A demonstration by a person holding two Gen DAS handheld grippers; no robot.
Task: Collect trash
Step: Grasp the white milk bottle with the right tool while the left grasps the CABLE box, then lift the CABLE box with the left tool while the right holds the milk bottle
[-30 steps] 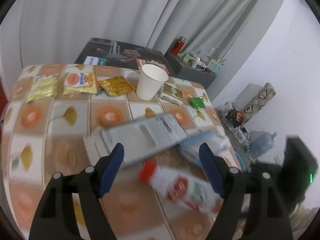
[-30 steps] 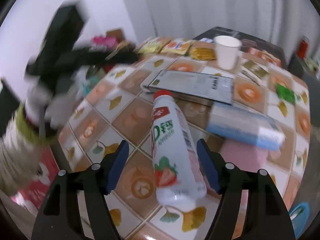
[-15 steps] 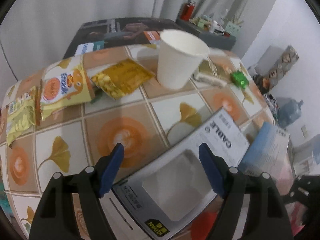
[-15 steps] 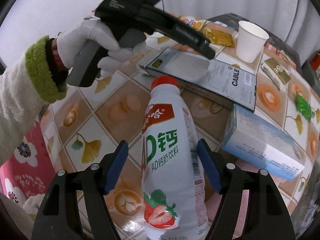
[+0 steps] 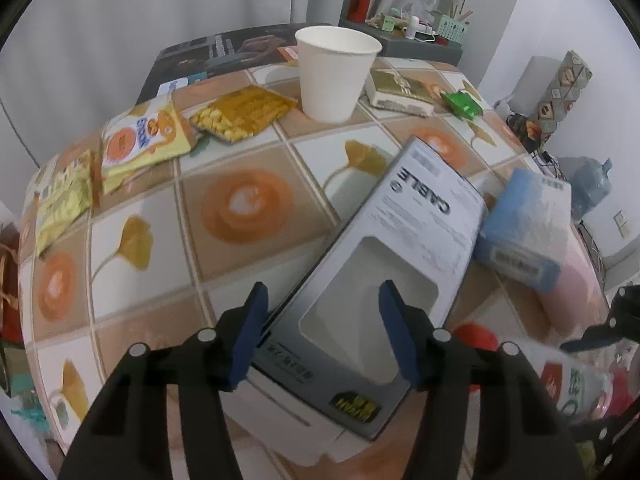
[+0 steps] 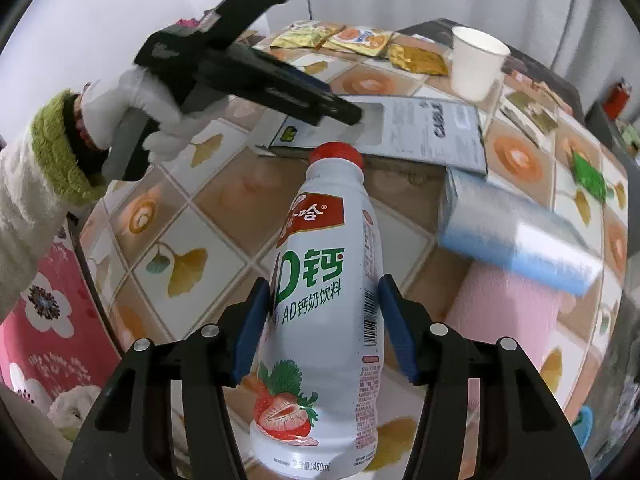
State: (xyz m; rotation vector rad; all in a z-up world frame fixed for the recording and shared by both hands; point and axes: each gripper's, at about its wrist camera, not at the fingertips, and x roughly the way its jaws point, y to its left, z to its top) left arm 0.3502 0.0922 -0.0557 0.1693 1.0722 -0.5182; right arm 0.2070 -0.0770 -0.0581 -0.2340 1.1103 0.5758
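Both tongs low over the tiled table [image 5: 248, 160], fingers pointing forward across it. Left gripper [image 5: 322, 308] spread wide, hovering over the near end of the grey cable box [image 5: 404, 248], nothing pinched between its blue pads [image 5: 248, 336]. Right gripper [image 6: 322, 304] clamped on the milk bottle [image 6: 320, 320], red cap pointing away, bottle lifted clear of the tabletop. Gloved left hand [image 6: 148, 92] wrapped round the left tool's handle, wrist bent down toward the box.

Against half a second ago: left gripper closer to the box's near edge, right one narrowed from loose straddle to firm contact with the bottle's sides.

Counted on the table: one white paper cup [image 5: 336, 72] near the far edge, three snack packets [image 5: 142, 140] along the far left side, one green wrapper [image 5: 462, 104] and one gold-printed carton [image 5: 400, 90] by the cup, one blue box [image 5: 524, 232] just beside the cable box toward the right edge, lying on something pink [image 6: 504, 312].
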